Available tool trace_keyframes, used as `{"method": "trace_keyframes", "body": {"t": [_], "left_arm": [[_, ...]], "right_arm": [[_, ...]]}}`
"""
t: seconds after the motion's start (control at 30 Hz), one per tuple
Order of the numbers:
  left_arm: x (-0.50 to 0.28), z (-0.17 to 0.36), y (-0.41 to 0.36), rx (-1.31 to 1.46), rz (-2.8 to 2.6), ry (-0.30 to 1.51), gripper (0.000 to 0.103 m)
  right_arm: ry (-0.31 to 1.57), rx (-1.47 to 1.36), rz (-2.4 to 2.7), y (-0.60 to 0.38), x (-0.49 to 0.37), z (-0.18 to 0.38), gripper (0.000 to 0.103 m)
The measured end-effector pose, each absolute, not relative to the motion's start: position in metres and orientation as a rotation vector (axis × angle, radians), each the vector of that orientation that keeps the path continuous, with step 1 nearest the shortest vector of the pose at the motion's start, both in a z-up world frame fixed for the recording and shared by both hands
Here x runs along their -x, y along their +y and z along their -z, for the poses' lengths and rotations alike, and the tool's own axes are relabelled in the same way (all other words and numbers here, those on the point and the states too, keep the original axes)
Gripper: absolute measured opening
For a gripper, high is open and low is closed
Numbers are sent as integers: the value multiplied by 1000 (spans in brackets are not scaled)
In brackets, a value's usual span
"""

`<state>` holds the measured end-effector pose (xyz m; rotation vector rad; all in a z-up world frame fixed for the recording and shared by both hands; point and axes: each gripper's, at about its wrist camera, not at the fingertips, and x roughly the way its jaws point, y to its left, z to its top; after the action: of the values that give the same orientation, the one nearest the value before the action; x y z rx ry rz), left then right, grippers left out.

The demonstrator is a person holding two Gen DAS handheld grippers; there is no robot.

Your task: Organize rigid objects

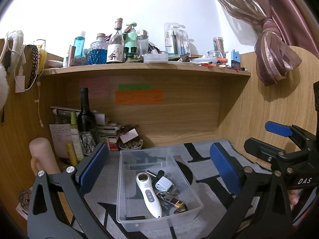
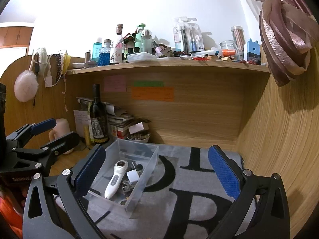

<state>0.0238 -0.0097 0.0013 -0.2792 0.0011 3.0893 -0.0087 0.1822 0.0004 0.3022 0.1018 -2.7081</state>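
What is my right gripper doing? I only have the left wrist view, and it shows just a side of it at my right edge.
Observer: The right gripper is open, with nothing between its pads.
Operator: Is it lined up on the bin?
Observer: Not centred. The clear bin sits toward its left finger, and the grey lettered mat fills the rest of the gap.
Operator: And the white blur at my far left edge?
Observer: A fluffy white pompom hanging against the wooden side panel.
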Motion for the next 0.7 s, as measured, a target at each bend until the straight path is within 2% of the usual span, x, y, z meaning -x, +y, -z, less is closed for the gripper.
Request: {"method": "trace_keyframes", "body": {"t": [0.7], "left_arm": [[-15, 1, -8, 300, -3073, -9, 103]], "right_arm": [[91, -321, 2692, 194, 21, 1, 103]]}}
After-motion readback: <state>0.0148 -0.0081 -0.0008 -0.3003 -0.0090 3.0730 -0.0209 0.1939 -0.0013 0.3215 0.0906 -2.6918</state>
